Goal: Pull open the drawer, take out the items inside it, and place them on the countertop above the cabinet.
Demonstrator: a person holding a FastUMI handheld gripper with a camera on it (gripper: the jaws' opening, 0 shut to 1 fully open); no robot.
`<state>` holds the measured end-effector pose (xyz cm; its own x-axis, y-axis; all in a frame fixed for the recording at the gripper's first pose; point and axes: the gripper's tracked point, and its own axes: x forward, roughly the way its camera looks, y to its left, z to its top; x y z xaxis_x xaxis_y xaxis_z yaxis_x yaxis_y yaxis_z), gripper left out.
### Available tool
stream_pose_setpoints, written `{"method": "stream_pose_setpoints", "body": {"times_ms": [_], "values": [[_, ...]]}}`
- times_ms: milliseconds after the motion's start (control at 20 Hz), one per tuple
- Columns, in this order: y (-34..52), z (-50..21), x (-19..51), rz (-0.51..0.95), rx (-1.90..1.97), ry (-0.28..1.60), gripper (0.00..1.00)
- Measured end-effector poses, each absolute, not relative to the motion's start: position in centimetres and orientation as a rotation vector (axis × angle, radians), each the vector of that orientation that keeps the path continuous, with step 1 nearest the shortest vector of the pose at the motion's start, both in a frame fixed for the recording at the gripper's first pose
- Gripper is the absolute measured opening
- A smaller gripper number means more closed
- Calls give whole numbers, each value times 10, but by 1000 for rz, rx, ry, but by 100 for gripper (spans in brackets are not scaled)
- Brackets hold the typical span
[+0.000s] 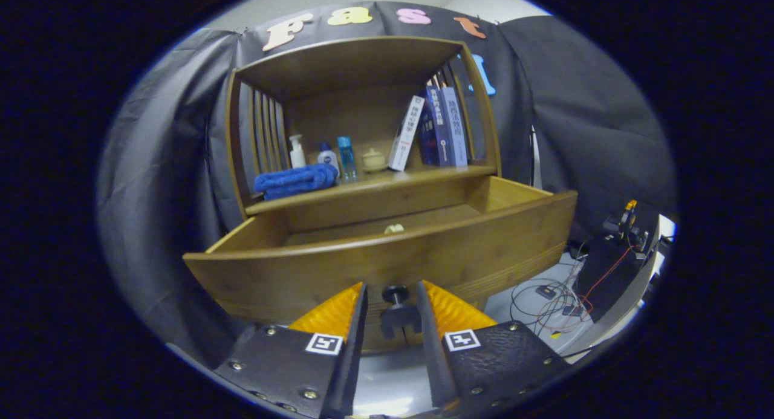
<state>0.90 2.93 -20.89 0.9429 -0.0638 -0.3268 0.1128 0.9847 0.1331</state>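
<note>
While the drawer (387, 256) stands pulled out across the middle of the frame, its wooden interior holds one small pale item (393, 228) lying near the centre of the drawer floor, just behind the front panel; what it is cannot be told. The dark knob (396, 296) on the drawer front sits at lower centre, between the two fingers of the claw (392, 295), which is released: its fingers stand apart on either side of the knob without pressing on it.

Above the drawer, the bench (375, 186) of the cabinet carries a folded blue towel (295, 180) at its left end. Behind the towel stand a white pump bottle (296, 152), a small white-and-blue bottle (328, 156) and a clear blue bottle (346, 158). A small cream lidded pot (373, 159) sits near the middle, and several books (432, 130) lean together at the right. Cables (559, 304) trail over the floor at the lower right.
</note>
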Motion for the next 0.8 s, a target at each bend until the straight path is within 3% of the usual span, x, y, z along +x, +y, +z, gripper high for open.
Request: {"method": "stream_pose_setpoints", "body": {"times_ms": [400,800], "values": [[39,-126,57,-79,21,228,47],[31,-142,132,-170,91,368,47]]}}
